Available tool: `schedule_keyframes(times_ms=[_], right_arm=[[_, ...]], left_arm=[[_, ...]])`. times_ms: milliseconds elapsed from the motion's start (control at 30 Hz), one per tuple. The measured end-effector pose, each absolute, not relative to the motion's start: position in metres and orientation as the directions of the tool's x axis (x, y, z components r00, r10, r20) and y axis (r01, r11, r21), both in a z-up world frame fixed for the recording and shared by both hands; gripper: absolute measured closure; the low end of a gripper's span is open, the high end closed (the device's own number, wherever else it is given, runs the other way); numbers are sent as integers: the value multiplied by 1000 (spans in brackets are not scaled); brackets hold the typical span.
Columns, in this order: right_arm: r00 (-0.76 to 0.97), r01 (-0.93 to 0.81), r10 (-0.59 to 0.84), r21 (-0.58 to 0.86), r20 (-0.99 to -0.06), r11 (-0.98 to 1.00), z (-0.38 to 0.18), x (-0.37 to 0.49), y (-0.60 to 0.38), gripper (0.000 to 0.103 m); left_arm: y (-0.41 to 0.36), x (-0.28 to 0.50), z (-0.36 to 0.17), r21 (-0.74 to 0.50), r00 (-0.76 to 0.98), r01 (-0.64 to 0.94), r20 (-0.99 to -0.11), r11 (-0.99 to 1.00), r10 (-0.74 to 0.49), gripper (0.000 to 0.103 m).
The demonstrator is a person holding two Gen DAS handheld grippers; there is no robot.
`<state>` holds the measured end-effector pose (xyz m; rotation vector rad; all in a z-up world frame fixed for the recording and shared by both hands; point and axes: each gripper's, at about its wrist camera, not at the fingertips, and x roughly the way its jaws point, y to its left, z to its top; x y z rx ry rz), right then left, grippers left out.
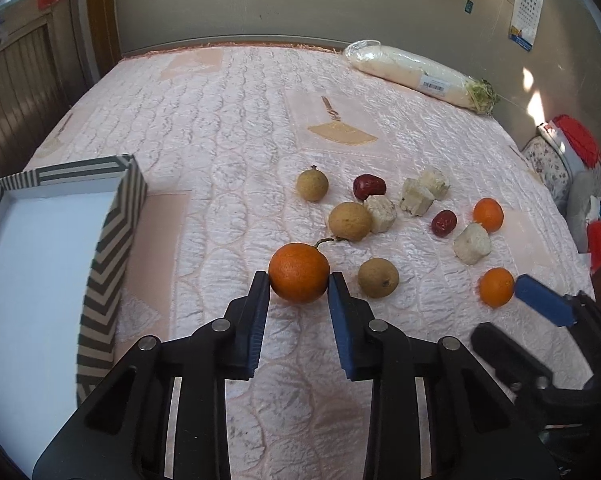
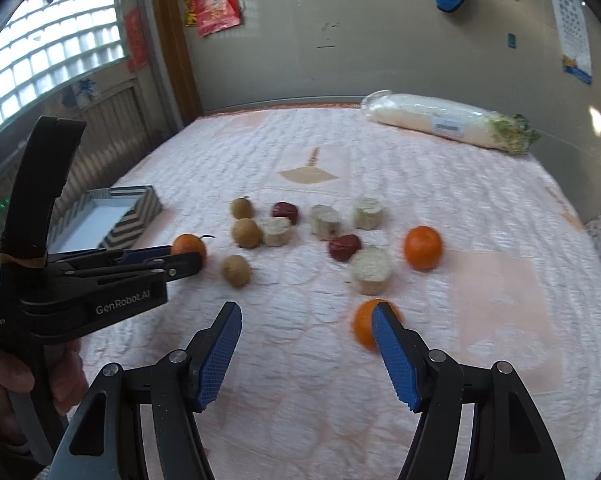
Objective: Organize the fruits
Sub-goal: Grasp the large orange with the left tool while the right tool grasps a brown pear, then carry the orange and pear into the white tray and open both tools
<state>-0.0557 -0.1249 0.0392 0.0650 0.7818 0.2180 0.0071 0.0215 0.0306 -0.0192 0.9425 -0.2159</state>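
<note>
On a pink quilted bed, my left gripper [image 1: 299, 281] is shut on a stemmed orange [image 1: 299, 268], one pad against each side. The right wrist view shows that same grip from the side, on the orange [image 2: 186, 245]. My right gripper [image 2: 306, 310] is open with nothing between its fingers; a second orange [image 2: 362, 328] sits just behind its right fingertip. A third orange [image 1: 488, 214] lies farther back. Three brown longans [image 1: 349, 222], two red dates [image 1: 369, 187] and several pale cut chunks [image 1: 472, 243] are scattered between them. A striped box [image 1: 112, 240] with a white inside stands at the left.
A long white radish [image 1: 416, 72] wrapped in plastic lies at the bed's far right edge, by the wall. Bags and cushions [image 1: 572, 152] are piled beside the bed on the right. A person's hand [image 2: 4, 380] holds the left gripper's handle.
</note>
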Motion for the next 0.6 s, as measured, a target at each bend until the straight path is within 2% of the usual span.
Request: schedule_keyframes(times_ms=[100,167,200,367,600], right_arm=[[672,-215,256,148,-695,965,34,-45,-110,39],[649,-248,275,144,-709,958,29,-35,-98,50],[640,-261,280,141,-715,955,27,-31,-94,52],[623,-291,283,121,-729,949,21,-12,-79,55],[585,-327,300,119,-753,937,10,8,-66,77]], left_arm=[[27,1,36,-106,581,164,-793,981,-183,74],[30,-1,37,-100,582,148,-796,984,-168,74],[31,-1,37,-101,581,143,-797,985,-166,74],[38,-3,39,-103,582,117,-799,988,-152,74],[42,-5,39,-99,579,100,-804,990,-139,74]])
